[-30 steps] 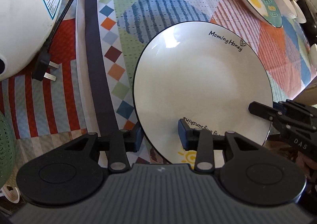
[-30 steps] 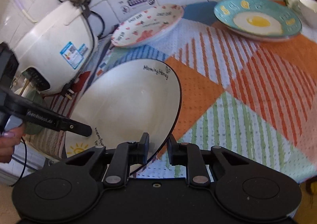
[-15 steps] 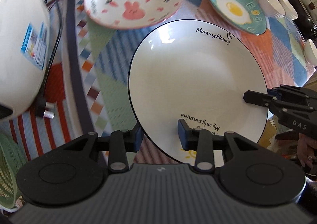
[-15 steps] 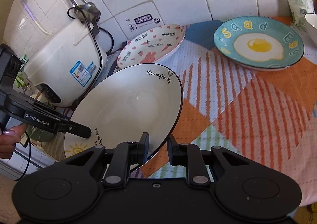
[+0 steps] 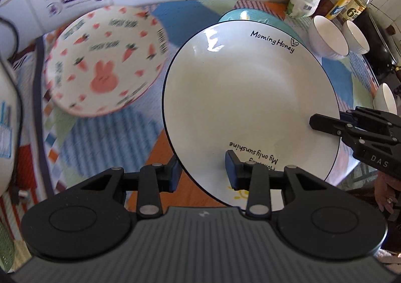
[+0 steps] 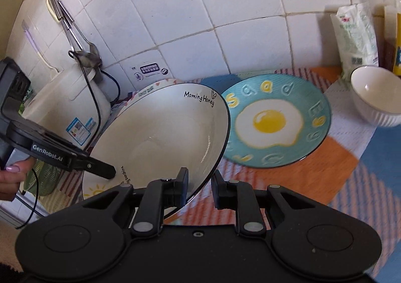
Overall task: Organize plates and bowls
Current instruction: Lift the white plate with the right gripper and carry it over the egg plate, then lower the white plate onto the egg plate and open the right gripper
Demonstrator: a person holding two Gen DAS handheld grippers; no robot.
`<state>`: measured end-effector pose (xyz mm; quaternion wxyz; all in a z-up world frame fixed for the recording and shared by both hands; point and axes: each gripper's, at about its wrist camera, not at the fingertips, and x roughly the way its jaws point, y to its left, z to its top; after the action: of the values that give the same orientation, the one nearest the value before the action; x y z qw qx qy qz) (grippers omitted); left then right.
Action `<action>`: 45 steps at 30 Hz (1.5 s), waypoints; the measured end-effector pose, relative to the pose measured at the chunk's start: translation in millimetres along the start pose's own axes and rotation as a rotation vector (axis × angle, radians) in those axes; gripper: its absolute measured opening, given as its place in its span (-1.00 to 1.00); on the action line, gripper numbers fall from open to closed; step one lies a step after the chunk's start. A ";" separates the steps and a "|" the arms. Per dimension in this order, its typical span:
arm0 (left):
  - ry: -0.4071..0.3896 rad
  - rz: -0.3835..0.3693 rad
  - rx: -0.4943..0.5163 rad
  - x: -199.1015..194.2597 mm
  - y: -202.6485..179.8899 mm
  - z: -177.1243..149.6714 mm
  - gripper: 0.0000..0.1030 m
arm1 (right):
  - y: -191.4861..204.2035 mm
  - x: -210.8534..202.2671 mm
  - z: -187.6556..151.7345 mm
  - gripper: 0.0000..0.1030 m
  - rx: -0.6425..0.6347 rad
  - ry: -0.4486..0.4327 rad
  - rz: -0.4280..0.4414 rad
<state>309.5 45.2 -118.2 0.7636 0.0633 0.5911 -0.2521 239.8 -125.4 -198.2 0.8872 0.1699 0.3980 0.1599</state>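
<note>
- The white plate (image 5: 248,107) is up in the air, off the patterned tablecloth (image 5: 105,137), tilted, and carried by both tools at once.
- Left gripper (image 5: 201,170) straddles the plate's near rim, one finger under, one on the face; the gap looks wide, so whether it truly pinches I cannot tell.
- Right gripper (image 6: 199,186) takes the same plate's opposite rim, fingers on either side of the edge; again, clamped or just cradling, I cannot tell.
- Beyond the white plate sits the egg plate (image 6: 275,120); to its left, the bunny plate (image 5: 102,65). Judging by the task, one of them is the stacking target.
- To do this well: keep both rims level with each other, move the tools together, centre over the target, lower gently, then release.
- Mind the white bowls (image 5: 328,40) just right of the egg plate during the swing.
</note>
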 end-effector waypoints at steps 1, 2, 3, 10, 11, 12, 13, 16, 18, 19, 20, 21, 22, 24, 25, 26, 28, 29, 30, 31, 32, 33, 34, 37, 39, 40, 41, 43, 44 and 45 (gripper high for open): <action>-0.003 0.004 0.001 3.7 -5.2 5.0 -0.32 | -7.6 0.1 2.8 -0.53 -0.001 0.001 0.000; -0.006 0.010 0.001 7.6 -10.7 9.9 -0.31 | -15.6 0.5 5.7 -0.53 0.000 0.003 0.000; -0.009 0.016 0.000 10.6 -15.8 13.8 -0.31 | -22.5 1.3 8.3 -0.53 -0.001 0.008 -0.002; -0.018 0.023 -0.010 40.7 -36.8 43.1 -0.31 | -69.0 10.8 21.1 -0.53 0.020 0.014 -0.009; -0.020 0.024 -0.017 45.0 -38.3 46.8 -0.31 | -74.0 12.9 23.5 -0.53 0.018 0.017 -0.014; -0.023 0.028 -0.020 49.2 -39.8 50.5 -0.31 | -79.0 15.3 25.7 -0.53 0.017 0.020 -0.017; -0.025 0.033 -0.021 52.7 -41.3 53.9 -0.31 | -83.9 17.7 27.3 -0.53 0.016 0.021 -0.015; -0.014 0.048 -0.029 62.0 -45.9 63.1 -0.31 | -98.1 25.7 32.8 -0.52 0.002 0.043 -0.002; -0.009 0.048 -0.036 67.2 -47.4 68.8 -0.31 | -106.5 29.7 36.6 -0.52 0.005 0.054 0.006; -0.011 0.047 -0.036 69.2 -48.5 71.0 -0.31 | -110.6 30.9 38.1 -0.52 0.007 0.059 0.009; -0.013 0.047 -0.034 70.7 -49.7 72.8 -0.31 | -114.3 32.4 39.9 -0.52 0.011 0.067 0.010; -0.010 0.046 -0.042 72.1 -50.5 74.7 -0.31 | -117.0 33.3 41.9 -0.51 0.019 0.077 0.011; -0.005 0.046 -0.051 73.3 -51.4 76.6 -0.31 | -119.2 34.0 44.6 -0.51 0.028 0.088 0.008; -0.001 0.048 -0.063 76.4 -52.3 80.5 -0.31 | -123.0 34.8 48.9 -0.51 0.051 0.112 0.003; 0.000 0.045 -0.072 77.7 -51.7 82.4 -0.31 | -125.4 35.5 51.1 -0.51 0.069 0.123 0.003; 0.004 0.045 -0.080 79.2 -51.2 84.7 -0.31 | -125.4 36.3 53.0 -0.51 0.076 0.130 -0.003; 0.014 0.043 -0.091 81.6 -49.8 88.9 -0.31 | -122.8 38.3 57.5 -0.51 0.071 0.153 -0.020; 0.019 0.042 -0.095 83.0 -49.1 90.6 -0.31 | -122.1 39.2 59.5 -0.51 0.074 0.164 -0.027; 0.029 0.040 -0.099 84.8 -49.0 92.8 -0.31 | -120.8 40.6 62.1 -0.51 0.079 0.174 -0.036; 0.043 0.037 -0.108 87.3 -47.8 94.0 -0.30 | -120.2 40.8 63.1 -0.51 0.082 0.185 -0.045; 0.057 0.031 -0.125 89.9 -46.1 95.4 -0.30 | -118.8 41.8 64.8 -0.51 0.085 0.197 -0.057; 0.069 0.025 -0.141 92.3 -45.0 96.0 -0.30 | -116.9 42.2 66.3 -0.50 0.080 0.210 -0.071; 0.079 0.020 -0.148 94.2 -44.1 96.4 -0.30 | -113.8 43.2 68.3 -0.49 0.070 0.225 -0.088; 0.094 0.034 -0.137 99.2 -49.6 96.9 -0.31 | -107.1 47.6 73.0 -0.45 0.058 0.289 -0.159; 0.093 0.039 -0.122 101.8 -54.6 96.7 -0.31 | -101.6 53.7 73.0 -0.40 0.028 0.313 -0.207; 0.091 0.049 -0.114 101.9 -56.9 96.8 -0.30 | -99.3 56.0 71.8 -0.33 0.019 0.320 -0.227; 0.090 0.060 -0.107 102.0 -58.4 96.9 -0.29 | -98.7 57.2 70.3 -0.32 0.023 0.318 -0.238; 0.089 0.060 -0.107 102.3 -57.9 97.3 -0.29 | -99.0 57.9 69.5 -0.29 0.034 0.311 -0.243; 0.087 0.051 -0.118 101.9 -56.4 97.3 -0.29 | -98.1 58.2 69.4 -0.29 0.034 0.310 -0.250; 0.082 0.042 -0.130 100.5 -54.1 97.2 -0.29 | -96.5 59.4 68.9 -0.25 0.026 0.304 -0.260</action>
<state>386.8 -71.1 -172.8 0.7462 0.0364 0.6356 -0.1945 344.1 -198.5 -235.1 0.8277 0.1024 0.5481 0.0629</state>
